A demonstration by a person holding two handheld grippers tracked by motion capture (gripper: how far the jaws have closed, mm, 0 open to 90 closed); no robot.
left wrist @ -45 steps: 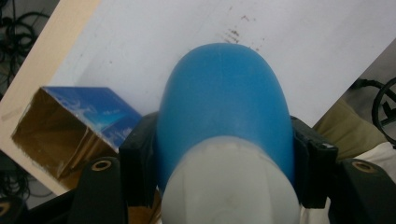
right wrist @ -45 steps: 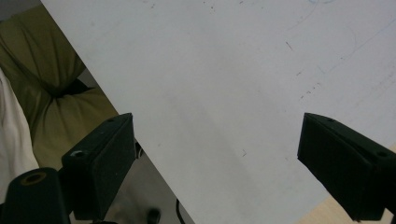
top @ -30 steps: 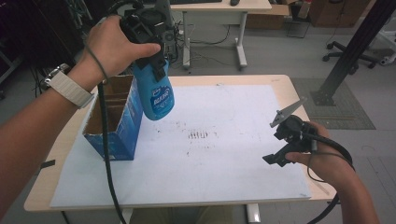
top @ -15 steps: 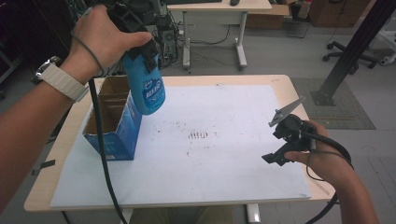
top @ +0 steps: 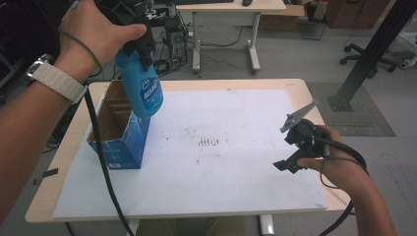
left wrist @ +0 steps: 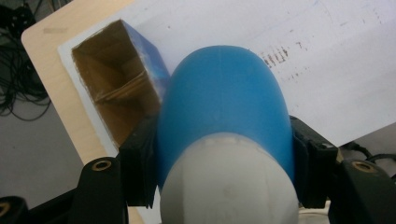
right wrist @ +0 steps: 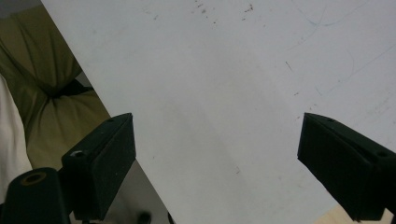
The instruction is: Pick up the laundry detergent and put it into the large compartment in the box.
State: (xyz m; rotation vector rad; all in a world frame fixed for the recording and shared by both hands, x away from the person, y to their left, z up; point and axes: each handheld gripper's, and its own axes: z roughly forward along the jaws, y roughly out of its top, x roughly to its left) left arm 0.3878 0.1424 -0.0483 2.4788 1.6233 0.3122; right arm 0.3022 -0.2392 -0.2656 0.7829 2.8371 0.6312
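A blue plastic bottle (top: 145, 93) with a white top hangs in the air, its base over the near right edge of an open blue cardboard box (top: 118, 135). My left gripper (top: 141, 49) is shut on the bottle's upper part. In the left gripper view both black jaws press the bottle (left wrist: 224, 102) from either side, and the box (left wrist: 121, 88) lies below it with a cardboard divider inside. My right gripper (top: 288, 150) is held low over the table's right side, open with nothing between its jaws (right wrist: 217, 158).
A white sheet (top: 231, 113) covers most of the wooden table (top: 305, 91), with dark smudges near its middle. The box stands at the left edge. Beyond the table are a desk, cables and a black post. The person's lap shows below the front edge (right wrist: 42, 93).
My left hand has carried the bottle leftward and a little up, from right of the box to above its edge. The right gripper has stayed put.
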